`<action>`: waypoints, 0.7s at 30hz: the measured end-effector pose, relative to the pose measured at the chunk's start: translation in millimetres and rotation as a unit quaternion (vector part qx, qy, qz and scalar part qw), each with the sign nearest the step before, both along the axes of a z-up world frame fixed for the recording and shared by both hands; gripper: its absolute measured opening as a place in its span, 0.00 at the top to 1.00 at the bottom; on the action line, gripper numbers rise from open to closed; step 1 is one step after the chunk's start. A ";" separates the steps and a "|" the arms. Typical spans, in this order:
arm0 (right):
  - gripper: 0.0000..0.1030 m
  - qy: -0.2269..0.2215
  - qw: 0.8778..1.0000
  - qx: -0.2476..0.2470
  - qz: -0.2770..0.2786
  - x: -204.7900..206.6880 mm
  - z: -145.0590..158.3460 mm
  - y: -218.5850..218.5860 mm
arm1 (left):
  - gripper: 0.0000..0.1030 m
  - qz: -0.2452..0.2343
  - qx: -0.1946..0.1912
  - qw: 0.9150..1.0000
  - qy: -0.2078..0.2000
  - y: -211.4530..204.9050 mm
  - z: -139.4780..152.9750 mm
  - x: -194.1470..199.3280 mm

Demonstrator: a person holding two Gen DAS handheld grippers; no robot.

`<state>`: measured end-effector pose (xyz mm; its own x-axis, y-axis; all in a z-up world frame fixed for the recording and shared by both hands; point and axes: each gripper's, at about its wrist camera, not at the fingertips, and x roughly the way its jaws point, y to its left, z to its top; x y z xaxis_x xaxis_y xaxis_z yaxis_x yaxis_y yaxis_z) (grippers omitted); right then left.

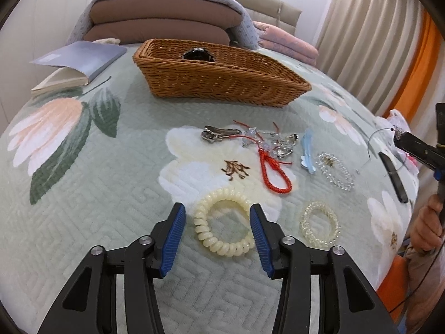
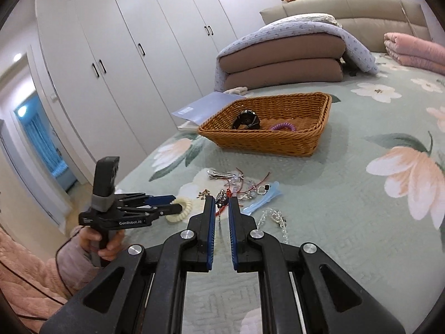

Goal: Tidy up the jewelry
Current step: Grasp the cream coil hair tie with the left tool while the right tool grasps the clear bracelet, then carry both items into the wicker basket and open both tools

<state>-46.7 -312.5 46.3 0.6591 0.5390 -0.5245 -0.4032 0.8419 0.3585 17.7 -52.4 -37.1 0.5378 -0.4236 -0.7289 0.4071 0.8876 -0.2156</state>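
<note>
Your left gripper (image 1: pixel 217 214) hangs low over the quilt, jaws spread wide around the cream spiral hair tie (image 1: pixel 224 222), pads not touching it. Your right gripper (image 2: pixel 221 204) is pinched nearly closed on a small silver trinket with a dangling chain (image 2: pixel 220 201), lifted above the jewelry pile. Up ahead, the woven wicker basket (image 2: pixel 267 142) holds a black watch (image 2: pixel 246 120) and a purple coil tie (image 2: pixel 283 127).

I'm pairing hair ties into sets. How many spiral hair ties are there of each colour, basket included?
cream spiral hair tie: 1
clear spiral hair tie: 1
purple spiral hair tie, in the wicker basket: 1
Total: 3
</note>
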 end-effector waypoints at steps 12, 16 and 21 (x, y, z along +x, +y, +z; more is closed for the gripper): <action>0.89 -0.037 0.998 -0.036 -0.030 40.4 35.7 20.2 | 0.89 0.000 0.001 0.999 -0.039 -6.3 25.7 4.4; 0.89 -0.046 0.996 -0.032 -0.062 78.0 56.8 16.4 | 0.89 -0.004 -0.015 0.996 -0.092 -12.4 74.1 24.1; 0.89 -0.037 0.994 -0.026 -0.102 131.3 68.4 13.7 | 0.89 0.007 -0.031 0.990 -0.140 -26.1 122.0 66.8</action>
<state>84.6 -298.8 114.6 0.7899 0.3631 -0.4941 -0.2453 0.9257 0.2881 84.5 -78.4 84.9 0.7209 -0.4543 -0.5235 0.4470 0.8819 -0.1497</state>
